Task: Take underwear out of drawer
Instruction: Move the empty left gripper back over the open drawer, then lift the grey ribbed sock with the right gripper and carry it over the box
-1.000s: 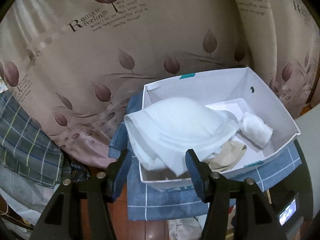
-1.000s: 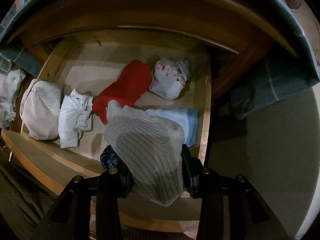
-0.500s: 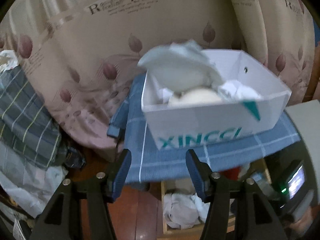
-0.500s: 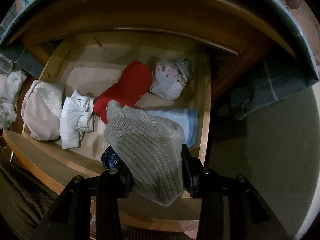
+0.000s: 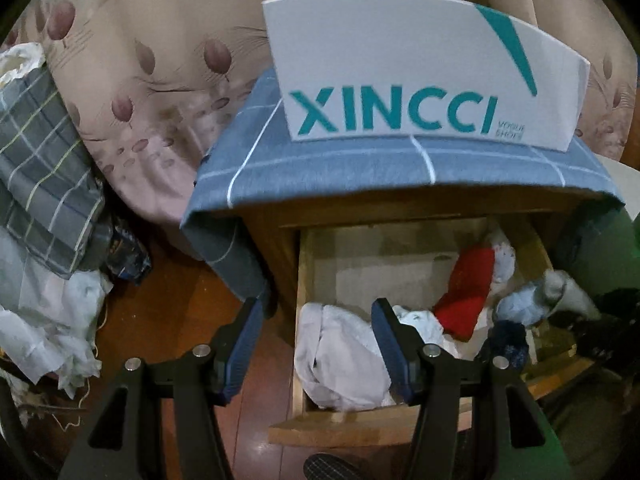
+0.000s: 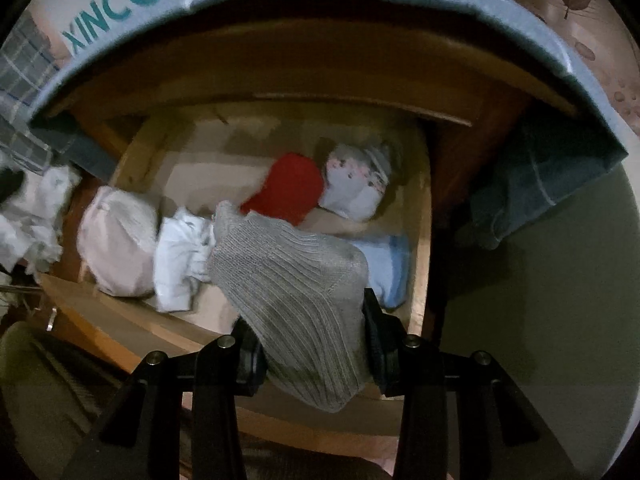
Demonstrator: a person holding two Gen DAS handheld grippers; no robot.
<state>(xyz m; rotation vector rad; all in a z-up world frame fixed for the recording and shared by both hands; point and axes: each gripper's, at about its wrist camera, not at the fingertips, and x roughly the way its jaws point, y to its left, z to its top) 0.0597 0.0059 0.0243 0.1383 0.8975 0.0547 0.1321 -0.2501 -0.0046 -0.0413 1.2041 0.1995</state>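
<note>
Right now the right gripper [image 6: 312,340] is clamped on a grey ribbed underwear piece [image 6: 296,296], holding it above the front edge of the open wooden drawer [image 6: 420,240]. Beyond its fingers lie a red garment [image 6: 292,188] and a white bundle [image 6: 180,256]. Meanwhile the left gripper [image 5: 316,344] hangs spread and empty, a white garment [image 5: 340,360] between its fingers.

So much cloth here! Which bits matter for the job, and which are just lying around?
For the job:
- open drawer
- grey ribbed garment gripped by right gripper
- red garment
- left gripper, jaws apart

Lying about:
- XINCCI box
- blue checked cloth
- plaid fabric
</note>
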